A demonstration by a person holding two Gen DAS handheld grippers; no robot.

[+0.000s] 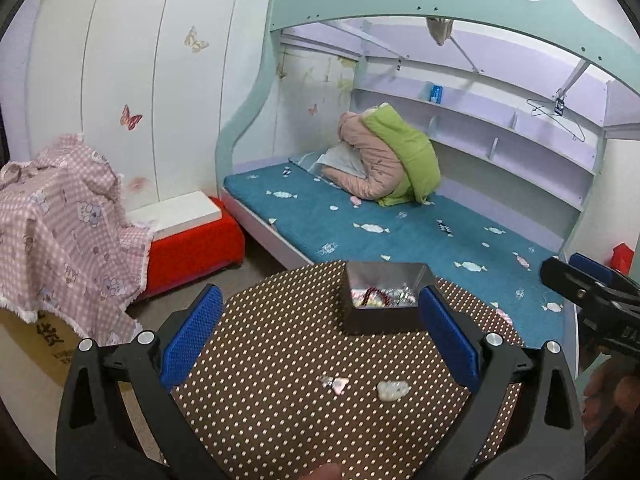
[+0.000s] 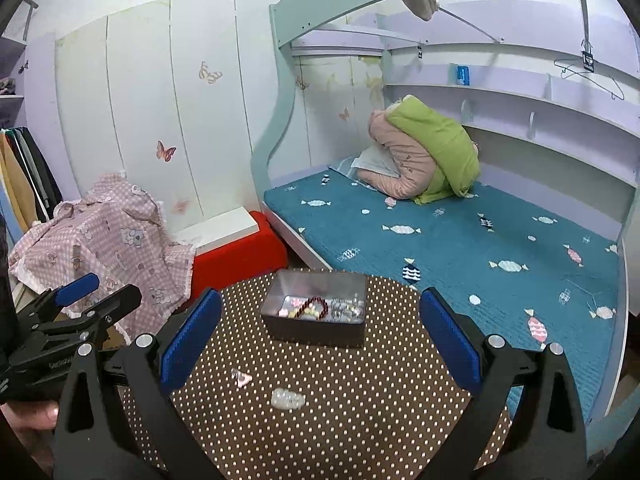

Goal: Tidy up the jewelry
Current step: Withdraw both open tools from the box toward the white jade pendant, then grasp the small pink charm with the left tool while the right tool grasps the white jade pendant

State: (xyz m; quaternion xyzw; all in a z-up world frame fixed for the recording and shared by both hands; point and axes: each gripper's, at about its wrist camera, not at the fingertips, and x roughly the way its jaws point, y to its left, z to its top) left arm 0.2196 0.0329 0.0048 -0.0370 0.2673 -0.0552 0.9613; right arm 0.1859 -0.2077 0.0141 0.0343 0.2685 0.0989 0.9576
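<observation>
A grey metal box (image 1: 384, 300) (image 2: 316, 312) stands on the brown polka-dot table (image 1: 280, 360) (image 2: 360, 400) and holds several pieces, among them a dark red bead bracelet (image 2: 318, 307). Two loose pieces lie on the cloth nearer to me: a small pink-silver piece (image 1: 336, 384) (image 2: 241, 378) and a clear beaded bracelet (image 1: 394, 390) (image 2: 287, 399). My left gripper (image 1: 320, 336) is open and empty above the table. My right gripper (image 2: 320, 336) is open and empty too. Each shows at the other view's edge, the right gripper in the left wrist view (image 1: 592, 292) and the left gripper in the right wrist view (image 2: 76, 304).
A bunk bed with a teal mattress (image 1: 420, 232) (image 2: 460, 240) stands behind the table, with folded quilts (image 1: 388, 156) on it. A red stool with a white top (image 1: 192, 236) and a pink checked cloth heap (image 1: 60, 232) are at the left.
</observation>
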